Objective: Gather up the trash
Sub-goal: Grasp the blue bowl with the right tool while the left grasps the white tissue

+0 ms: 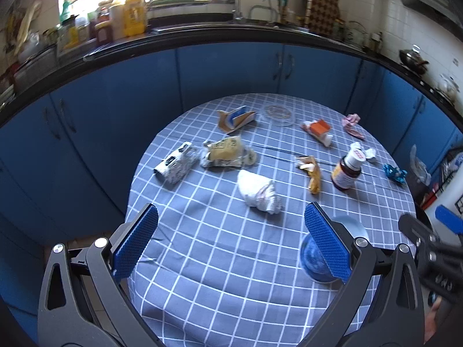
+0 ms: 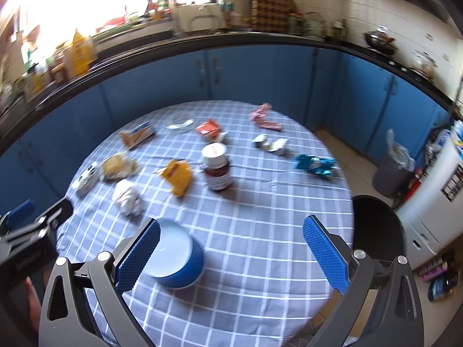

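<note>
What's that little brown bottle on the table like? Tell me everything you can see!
The brown bottle looks like dark amber glass or plastic, with a wide white cap bearing red print and a pale label around its body. It stands upright and closed on the blue checked tablecloth, near the middle of the table. A crumpled orange wrapper lies just beside it; whether they touch is unclear. Neither gripper is near it.

A round bench wears a blue checked tablecloth; on it a blue bowl sits near the front edge. Behind it run blue cabinets under a dark countertop, where a yellow bottle stands and a wok rests farther right.
</note>
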`<control>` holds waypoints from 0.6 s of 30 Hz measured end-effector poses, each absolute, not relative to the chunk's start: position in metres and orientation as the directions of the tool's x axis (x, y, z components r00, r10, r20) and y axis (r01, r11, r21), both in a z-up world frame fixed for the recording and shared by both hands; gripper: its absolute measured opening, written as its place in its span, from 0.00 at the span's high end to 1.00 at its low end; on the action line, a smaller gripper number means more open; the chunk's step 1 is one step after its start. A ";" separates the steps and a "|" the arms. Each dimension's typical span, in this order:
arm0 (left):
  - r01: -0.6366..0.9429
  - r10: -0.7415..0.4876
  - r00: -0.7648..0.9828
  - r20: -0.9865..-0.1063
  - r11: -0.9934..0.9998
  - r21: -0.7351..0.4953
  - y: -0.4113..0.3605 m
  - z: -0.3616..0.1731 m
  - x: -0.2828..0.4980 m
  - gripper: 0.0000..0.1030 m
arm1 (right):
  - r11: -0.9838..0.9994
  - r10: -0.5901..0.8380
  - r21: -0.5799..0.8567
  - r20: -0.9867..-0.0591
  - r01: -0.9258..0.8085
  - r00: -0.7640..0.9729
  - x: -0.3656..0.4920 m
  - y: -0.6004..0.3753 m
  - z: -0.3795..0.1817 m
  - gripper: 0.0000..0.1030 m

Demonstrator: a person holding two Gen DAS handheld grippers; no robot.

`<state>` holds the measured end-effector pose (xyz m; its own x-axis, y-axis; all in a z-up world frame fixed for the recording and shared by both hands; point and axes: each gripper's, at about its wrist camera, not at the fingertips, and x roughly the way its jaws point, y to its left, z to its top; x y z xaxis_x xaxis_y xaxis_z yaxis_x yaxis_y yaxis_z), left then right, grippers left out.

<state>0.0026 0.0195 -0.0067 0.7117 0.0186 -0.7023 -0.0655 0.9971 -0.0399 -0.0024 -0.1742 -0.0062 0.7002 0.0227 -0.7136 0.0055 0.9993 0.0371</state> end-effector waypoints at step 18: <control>-0.111 0.052 0.654 -0.755 0.993 -0.028 0.046 -0.046 0.023 0.03 | 0.983 0.146 0.060 -0.833 -0.176 0.534 0.032 -0.121 -0.070 0.07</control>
<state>0.0233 0.0465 -0.0463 0.6540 0.0523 -0.7547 -0.1114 0.9934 -0.0276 0.0316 -0.1210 -0.0702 0.5340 0.1465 -0.8327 -0.1759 0.9826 0.0601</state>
